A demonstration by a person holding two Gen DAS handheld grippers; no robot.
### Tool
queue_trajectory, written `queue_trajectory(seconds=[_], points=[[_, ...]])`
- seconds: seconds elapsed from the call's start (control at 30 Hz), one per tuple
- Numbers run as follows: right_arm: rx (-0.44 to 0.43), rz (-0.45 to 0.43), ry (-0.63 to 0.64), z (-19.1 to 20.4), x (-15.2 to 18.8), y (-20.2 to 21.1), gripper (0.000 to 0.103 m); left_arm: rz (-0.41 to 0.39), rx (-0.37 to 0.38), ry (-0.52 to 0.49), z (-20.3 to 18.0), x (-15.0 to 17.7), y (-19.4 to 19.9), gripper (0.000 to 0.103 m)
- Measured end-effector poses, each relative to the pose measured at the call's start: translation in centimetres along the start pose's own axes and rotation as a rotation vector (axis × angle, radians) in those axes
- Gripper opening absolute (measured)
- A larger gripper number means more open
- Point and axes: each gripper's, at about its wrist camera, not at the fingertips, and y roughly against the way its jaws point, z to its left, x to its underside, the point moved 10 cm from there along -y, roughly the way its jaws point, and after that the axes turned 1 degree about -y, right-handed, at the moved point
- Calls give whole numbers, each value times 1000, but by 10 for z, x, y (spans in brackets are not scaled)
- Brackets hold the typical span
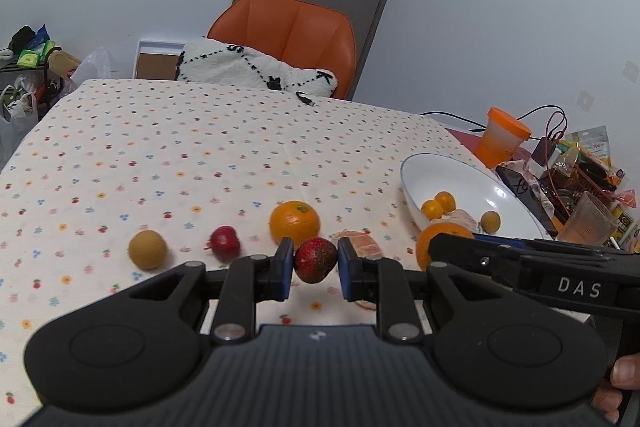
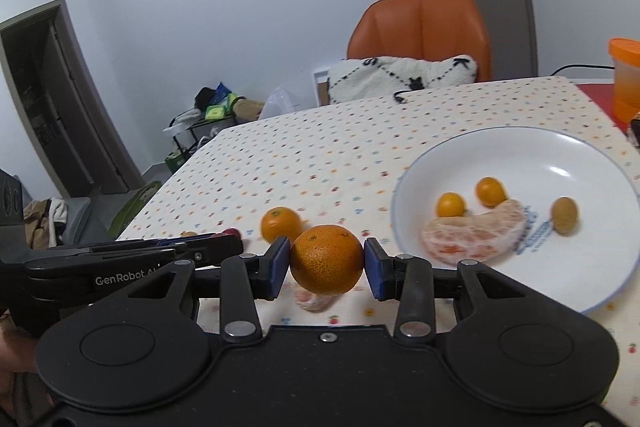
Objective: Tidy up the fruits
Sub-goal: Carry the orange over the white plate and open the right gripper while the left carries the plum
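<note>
A strawberry point(image 1: 315, 259) is pinched between the pads of the left gripper point(image 1: 314, 267) just above the flowered tablecloth point(image 1: 200, 147). An orange point(image 2: 326, 259) is clamped in the right gripper point(image 2: 326, 263), held near the white bowl point(image 2: 580, 163), in which two kumquats point(image 2: 451, 205) are seen.

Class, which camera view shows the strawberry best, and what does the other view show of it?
The left wrist view: the strawberry sits centred between the left gripper's pads, close and unblocked. In the right wrist view the left gripper hides it; no strawberry shows there.
</note>
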Motion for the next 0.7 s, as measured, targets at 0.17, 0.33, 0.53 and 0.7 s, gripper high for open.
queue_trajectory(seconds=[0.17,0.33,0.53,0.7], points=[[24,-18,-12,-15,-3,8,38,-3,4,4,-10,-1,-5,22],[55,-33,-23,-31,-4,18,38,-8,3,10,-20,-2,-10,22],[106,-46,-57,-55,-4,28,38,-6,25,-4,-39,-4,-17,22],[152,-44,-79,-75,0,35,38,-10,46,-17,-56,-6,-21,22]])
